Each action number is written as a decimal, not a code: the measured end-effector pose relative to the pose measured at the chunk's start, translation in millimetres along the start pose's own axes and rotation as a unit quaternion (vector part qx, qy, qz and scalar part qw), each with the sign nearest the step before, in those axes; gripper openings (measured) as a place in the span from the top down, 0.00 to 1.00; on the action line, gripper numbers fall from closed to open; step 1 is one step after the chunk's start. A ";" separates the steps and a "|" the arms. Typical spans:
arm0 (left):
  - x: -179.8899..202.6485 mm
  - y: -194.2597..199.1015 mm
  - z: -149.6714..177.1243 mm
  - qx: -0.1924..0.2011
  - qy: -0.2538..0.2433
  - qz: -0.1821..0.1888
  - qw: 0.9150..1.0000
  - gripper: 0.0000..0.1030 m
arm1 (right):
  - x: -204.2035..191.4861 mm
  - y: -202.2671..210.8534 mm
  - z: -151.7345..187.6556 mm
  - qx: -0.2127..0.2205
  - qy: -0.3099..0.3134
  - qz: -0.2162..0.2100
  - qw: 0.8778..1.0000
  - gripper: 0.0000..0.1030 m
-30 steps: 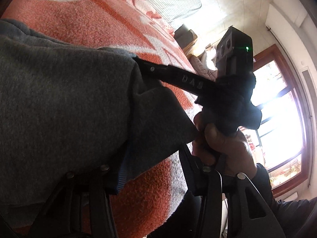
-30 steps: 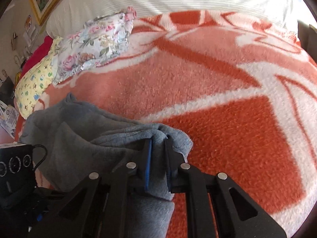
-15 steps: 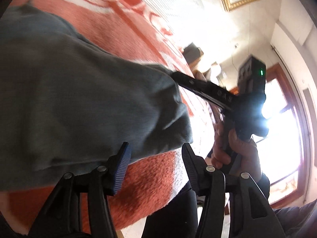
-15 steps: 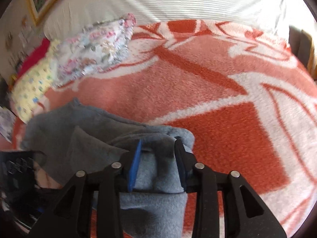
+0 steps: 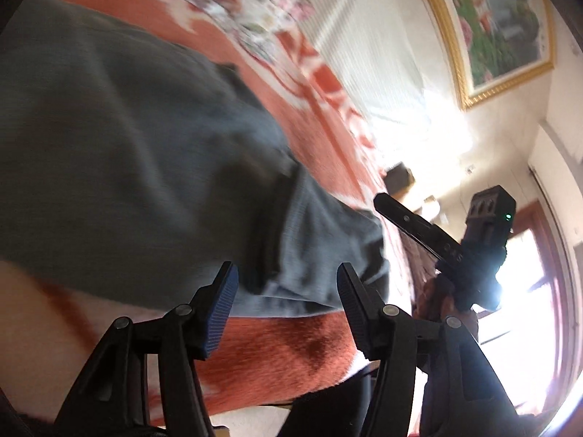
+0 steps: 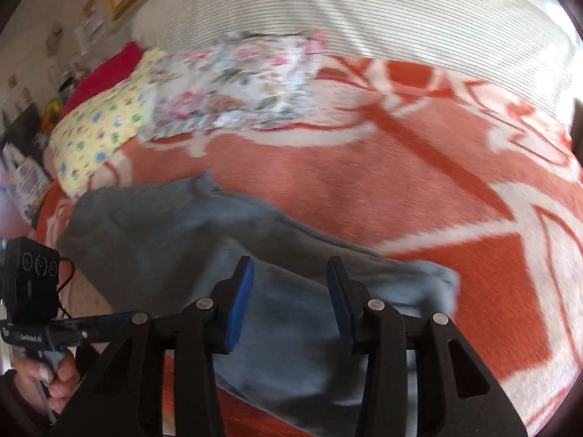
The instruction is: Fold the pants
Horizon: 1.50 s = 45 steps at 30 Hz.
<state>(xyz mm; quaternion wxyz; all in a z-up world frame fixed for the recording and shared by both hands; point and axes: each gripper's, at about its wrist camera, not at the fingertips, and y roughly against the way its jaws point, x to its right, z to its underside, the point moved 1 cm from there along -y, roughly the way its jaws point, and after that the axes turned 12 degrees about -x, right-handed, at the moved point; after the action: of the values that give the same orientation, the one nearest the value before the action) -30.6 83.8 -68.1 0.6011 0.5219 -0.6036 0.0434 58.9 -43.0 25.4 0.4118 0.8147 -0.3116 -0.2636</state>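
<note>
The grey pants (image 6: 175, 240) lie folded on the orange and white blanket (image 6: 419, 189); they also show in the left wrist view (image 5: 127, 153). My left gripper (image 5: 286, 291) is open and empty, just in front of the pants' near edge. My right gripper (image 6: 289, 291) is open and empty, pulled back above the pants' near end. The right gripper's body (image 5: 484, 240) shows at the right in the left wrist view, and the left gripper's body (image 6: 29, 291) at the lower left in the right wrist view.
A floral cloth (image 6: 237, 83) and a yellow patterned cloth (image 6: 98, 131) lie at the blanket's far left. A striped white bedcover (image 6: 364, 11) runs behind. A framed picture (image 5: 492, 25) hangs on the wall; a window (image 5: 528, 273) is at the right.
Both grippers let go of the pants and opened. Both drew back from the cloth, which now lies flat on the blanket.
</note>
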 end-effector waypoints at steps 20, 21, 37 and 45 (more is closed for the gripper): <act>-94.0 136.1 39.0 0.120 0.144 -0.042 0.981 0.27 | -136.8 -61.3 -28.4 -0.059 0.126 -0.099 0.985 0.47; -98.4 143.0 39.8 0.129 0.154 -0.044 0.979 0.26 | -142.1 -62.1 -31.6 -0.057 0.131 -0.103 0.984 0.45; -157.6 182.6 29.6 0.189 0.272 -0.011 0.943 0.22 | -236.9 -104.7 -99.7 -0.086 0.219 -0.174 0.956 0.36; -176.9 174.1 16.6 0.192 0.314 0.013 0.930 0.21 | -285.5 -136.4 -144.9 -0.108 0.275 -0.230 0.927 0.36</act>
<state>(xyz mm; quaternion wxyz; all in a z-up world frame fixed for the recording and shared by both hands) -208.0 253.3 -108.9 0.6475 0.5790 -0.3709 0.3286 7.7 301.1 36.5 0.4950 0.8551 0.0400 -0.1487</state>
